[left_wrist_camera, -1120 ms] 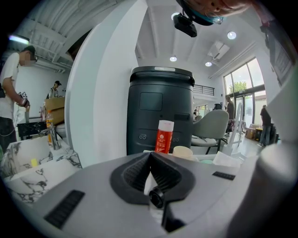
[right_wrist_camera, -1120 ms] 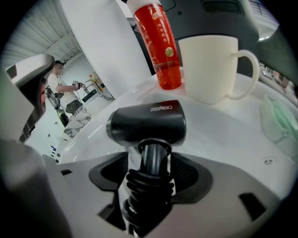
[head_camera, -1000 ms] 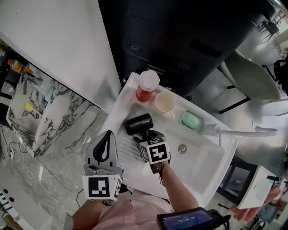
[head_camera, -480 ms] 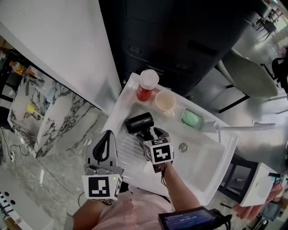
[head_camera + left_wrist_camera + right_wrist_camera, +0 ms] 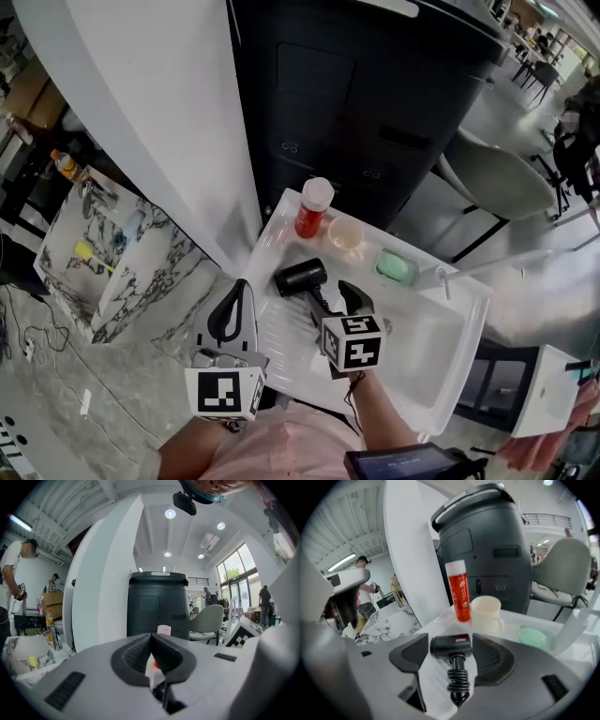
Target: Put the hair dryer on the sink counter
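Hair dryer [image 5: 302, 277] lying on the sink counter [image 5: 279, 330], near its left edge.
Your right gripper [image 5: 337, 300] flanks its handle, jaws closing but not touching, so the counter bears it; your left gripper [image 5: 230, 314] hangs closed, empty.

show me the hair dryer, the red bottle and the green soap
hair dryer [image 5: 300, 277]: head view, on its black barrel
red bottle [image 5: 308, 221]: head view, on its red body
green soap [image 5: 397, 268]: head view, on its top face
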`<state>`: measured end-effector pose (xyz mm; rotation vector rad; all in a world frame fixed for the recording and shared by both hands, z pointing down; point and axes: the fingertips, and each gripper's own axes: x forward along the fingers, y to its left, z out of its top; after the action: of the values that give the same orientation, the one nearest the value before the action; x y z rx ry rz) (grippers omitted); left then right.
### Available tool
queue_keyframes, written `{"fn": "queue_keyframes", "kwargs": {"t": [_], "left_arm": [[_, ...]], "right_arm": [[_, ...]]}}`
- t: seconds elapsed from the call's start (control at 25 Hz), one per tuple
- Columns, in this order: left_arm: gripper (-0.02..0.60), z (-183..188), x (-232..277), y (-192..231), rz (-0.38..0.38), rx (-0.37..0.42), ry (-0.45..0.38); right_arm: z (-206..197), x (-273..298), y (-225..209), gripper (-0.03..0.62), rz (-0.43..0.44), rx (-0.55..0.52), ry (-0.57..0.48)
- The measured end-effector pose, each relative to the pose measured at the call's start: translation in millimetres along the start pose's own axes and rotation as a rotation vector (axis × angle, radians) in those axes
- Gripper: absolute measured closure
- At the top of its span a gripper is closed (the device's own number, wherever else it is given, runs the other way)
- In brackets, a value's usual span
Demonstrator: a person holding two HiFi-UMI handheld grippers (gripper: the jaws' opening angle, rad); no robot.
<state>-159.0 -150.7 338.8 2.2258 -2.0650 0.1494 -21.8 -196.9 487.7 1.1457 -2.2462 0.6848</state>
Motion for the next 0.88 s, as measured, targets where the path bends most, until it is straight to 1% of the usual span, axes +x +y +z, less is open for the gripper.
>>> {"fn": "queue_keyframes", "kwargs": {"t": [0.12, 0.2, 0.28, 0.32, 0.4, 0.44, 0.56, 0.64, 0.68, 0.88], "left_arm": [[0.572, 23, -9, 5, -0.011, 0.002, -0.058], [0.572, 43, -14, 6, -0.018, 0.004, -0.103], [0.572, 63, -18, 6, -0.029, 0.006, -0.144], [0.572, 73, -20, 5, -0.034, 0.008, -0.164], [0.572, 92, -26, 3, -0.040, 0.023, -0.200], [0.572, 99, -28, 1, -0.045, 0.033, -0.216], [0.572, 115, -36, -6, -0.070, 0.040, -0.245], [0.572, 119, -41, -13, -0.086, 0.032, -0.252], [0.572, 120, -42, -16, -0.092, 0.031, -0.256], [0.572, 124, -45, -22, -0.112, 0.042, -0.270]], "right_arm": [[40, -40, 7, 0.325, -0.022, 0.011, -0.172], [68, -70, 13, 0.381, -0.040, 0.004, -0.294], [89, -100, 18, 0.434, -0.076, -0.023, -0.389], [96, -113, 20, 0.434, -0.098, -0.040, -0.423], [108, -135, 25, 0.438, -0.138, -0.071, -0.478], [112, -145, 27, 0.453, -0.152, -0.079, -0.505], [121, -172, 31, 0.540, -0.193, -0.084, -0.579], [124, -189, 31, 0.583, -0.221, -0.093, -0.621], [126, -196, 32, 0.593, -0.231, -0.101, -0.639], [127, -213, 37, 0.594, -0.259, -0.133, -0.683]]}}
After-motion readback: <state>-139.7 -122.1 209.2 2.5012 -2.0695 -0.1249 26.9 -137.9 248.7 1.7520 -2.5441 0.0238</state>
